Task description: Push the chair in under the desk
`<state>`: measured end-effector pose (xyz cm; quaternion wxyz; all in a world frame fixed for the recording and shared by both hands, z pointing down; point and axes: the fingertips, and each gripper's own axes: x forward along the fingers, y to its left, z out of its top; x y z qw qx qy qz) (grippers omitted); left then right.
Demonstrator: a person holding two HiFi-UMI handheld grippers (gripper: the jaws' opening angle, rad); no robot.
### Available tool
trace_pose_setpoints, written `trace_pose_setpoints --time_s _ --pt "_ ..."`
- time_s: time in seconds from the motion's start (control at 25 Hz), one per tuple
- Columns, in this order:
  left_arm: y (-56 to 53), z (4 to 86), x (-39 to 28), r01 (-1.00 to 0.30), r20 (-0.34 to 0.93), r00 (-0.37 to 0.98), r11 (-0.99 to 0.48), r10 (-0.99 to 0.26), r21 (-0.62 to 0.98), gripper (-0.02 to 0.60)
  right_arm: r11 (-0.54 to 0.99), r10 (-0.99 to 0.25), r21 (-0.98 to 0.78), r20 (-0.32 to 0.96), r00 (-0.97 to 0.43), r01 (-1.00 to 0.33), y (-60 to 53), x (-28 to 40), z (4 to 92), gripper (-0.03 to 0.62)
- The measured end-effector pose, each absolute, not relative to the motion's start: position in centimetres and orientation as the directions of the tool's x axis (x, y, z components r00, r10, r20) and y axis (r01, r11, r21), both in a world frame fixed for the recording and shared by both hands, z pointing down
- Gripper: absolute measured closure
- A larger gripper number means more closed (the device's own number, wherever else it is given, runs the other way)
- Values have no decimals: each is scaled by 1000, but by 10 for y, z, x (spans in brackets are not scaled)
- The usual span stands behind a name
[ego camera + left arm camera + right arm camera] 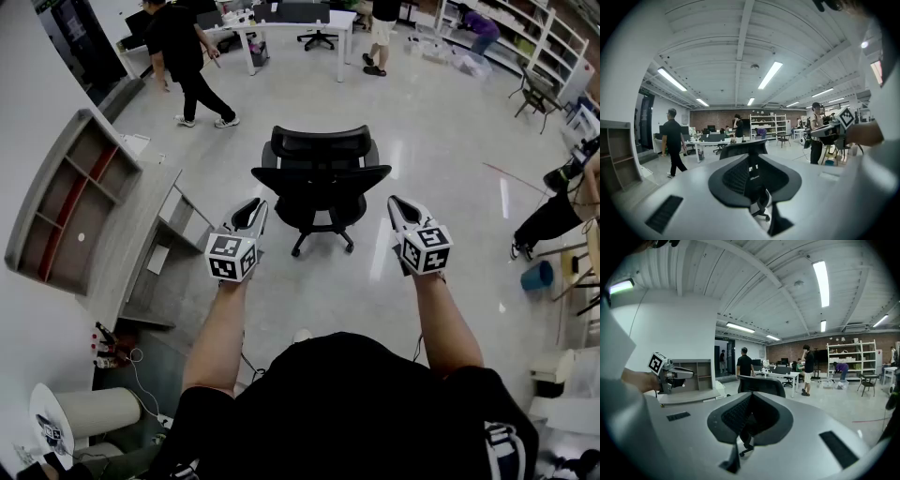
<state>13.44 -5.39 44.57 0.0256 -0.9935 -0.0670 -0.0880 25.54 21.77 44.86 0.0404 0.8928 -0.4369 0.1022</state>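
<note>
A black mesh office chair (322,183) stands on the pale floor ahead of me, its backrest toward me. The grey desk (141,246) is off to the left against the wall, apart from the chair. My left gripper (253,212) hovers by the chair's left side and my right gripper (399,206) by its right side; neither touches it. Both are shut and hold nothing. The chair's backrest (743,149) shows just past the left gripper (752,177) in the left gripper view, and likewise (761,384) beyond the right gripper (749,417) in the right gripper view.
A grey shelf unit (70,202) sits beside the desk. A person in black (187,61) walks at the back near a white table (291,28). Another person (558,214) and a blue bucket (537,276) are at the right. Shelving (539,37) lines the far right.
</note>
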Motion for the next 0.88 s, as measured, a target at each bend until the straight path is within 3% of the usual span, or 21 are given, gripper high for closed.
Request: trace_pose_setpoints --time_s 0.88 --pt "-142 454 148 226 164 961 -974 222 -7 515 -707 -691 7 206 692 -707 139 254 438 599"
